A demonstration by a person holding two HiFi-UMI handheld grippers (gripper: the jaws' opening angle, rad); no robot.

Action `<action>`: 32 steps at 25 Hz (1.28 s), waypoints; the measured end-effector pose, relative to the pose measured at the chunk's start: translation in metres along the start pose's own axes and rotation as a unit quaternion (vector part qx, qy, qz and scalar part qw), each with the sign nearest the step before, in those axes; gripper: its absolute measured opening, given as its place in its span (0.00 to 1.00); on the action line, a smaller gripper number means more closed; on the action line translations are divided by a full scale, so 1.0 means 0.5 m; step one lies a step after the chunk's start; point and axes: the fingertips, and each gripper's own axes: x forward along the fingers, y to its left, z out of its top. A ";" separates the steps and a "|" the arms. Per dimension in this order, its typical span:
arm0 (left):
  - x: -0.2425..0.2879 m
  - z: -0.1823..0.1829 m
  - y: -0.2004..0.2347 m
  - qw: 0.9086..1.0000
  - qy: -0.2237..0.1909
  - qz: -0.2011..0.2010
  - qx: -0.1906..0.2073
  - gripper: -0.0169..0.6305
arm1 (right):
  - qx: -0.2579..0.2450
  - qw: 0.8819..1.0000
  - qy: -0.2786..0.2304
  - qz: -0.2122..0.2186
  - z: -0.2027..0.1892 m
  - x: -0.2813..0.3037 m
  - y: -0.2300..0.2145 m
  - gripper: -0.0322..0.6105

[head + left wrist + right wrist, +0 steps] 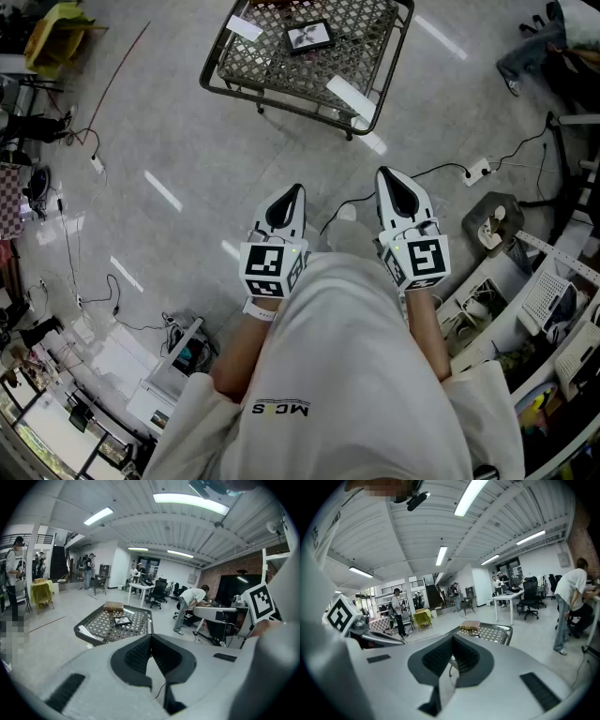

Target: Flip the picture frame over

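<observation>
A black picture frame (308,36) lies flat, picture side up, on a low metal lattice table (272,89) at the top of the head view. The left gripper view shows the same frame (123,621) on the table (93,631), beside a brown box (113,606). My left gripper (297,190) and right gripper (382,173) are held side by side close to my body, well short of the table. Both are shut with nothing between the jaws. In the right gripper view the table's far part (499,633) and the box (469,625) show; I cannot see the frame there.
White strips (350,94) lie on the table. Cables and a power strip (477,171) run over the grey floor. Clutter and shelving (553,300) crowd the right side, boxes (178,361) the lower left. A person (190,603) bends at a desk; others stand further off.
</observation>
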 end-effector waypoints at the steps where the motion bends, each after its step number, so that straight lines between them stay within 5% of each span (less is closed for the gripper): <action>1: -0.004 0.002 -0.004 1.000 -0.002 0.000 0.001 0.06 | -0.002 1.000 -0.001 0.003 0.004 -0.003 0.008 0.07; 13: -0.025 0.053 -0.036 0.998 -0.035 0.009 0.053 0.06 | -0.027 0.999 -0.016 0.018 0.025 -0.042 0.018 0.07; 21: -0.011 0.033 -0.054 0.997 -0.021 0.011 0.067 0.06 | 0.000 0.999 -0.025 0.027 0.012 -0.038 -0.018 0.08; 32: 0.126 0.092 0.091 0.999 0.001 -0.007 0.054 0.06 | 0.003 1.000 0.006 0.013 0.020 0.164 -0.062 0.08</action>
